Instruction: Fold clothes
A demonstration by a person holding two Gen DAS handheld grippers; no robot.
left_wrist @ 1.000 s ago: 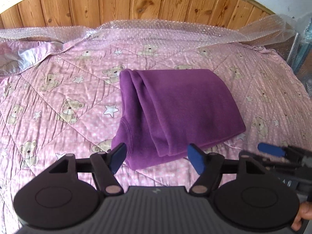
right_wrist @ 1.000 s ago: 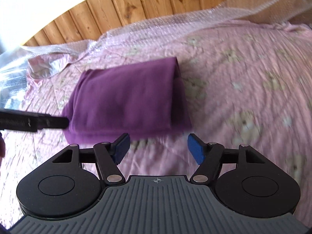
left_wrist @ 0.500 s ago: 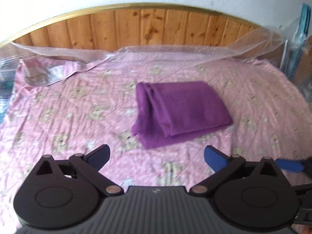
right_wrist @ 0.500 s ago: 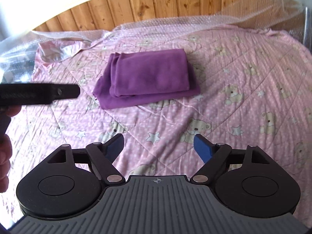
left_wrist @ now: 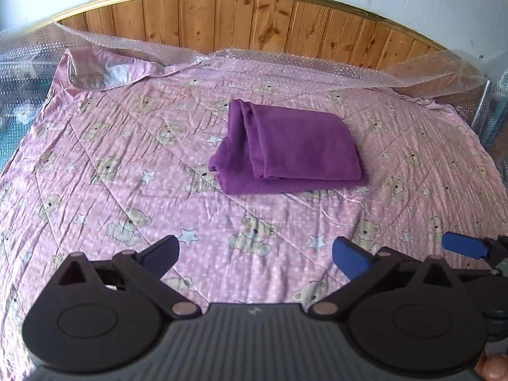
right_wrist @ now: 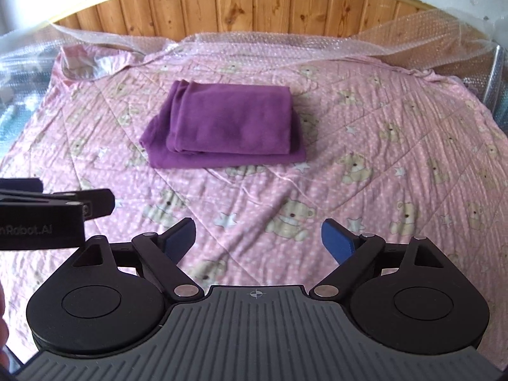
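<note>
**Purple garment folded, both grippers off it**

Folded purple garment (left_wrist: 292, 152) lies mid-bed on pink teddy-bear quilt (left_wrist: 127, 165), nr wooden headboard (left_wrist: 254, 16). Left gripper (left_wrist: 255, 254) & right gripper (right_wrist: 258, 238): jaws spread wide, holding nothing, both well apart from garment.

Each tool is matte black: the left tool (left_wrist: 255, 255) and right tool (right_wrist: 258, 238) carry blue pads (right_wrist: 337, 241) on jointed black links with silver pivot screws (right_wrist: 186, 290), two round housings and a ribbed grey body. White lettering "nRobot.AI" marks the left tool's side. Bare fingertip skin (left_wrist: 495, 370) shows beside the left tool's right housing.
</note>
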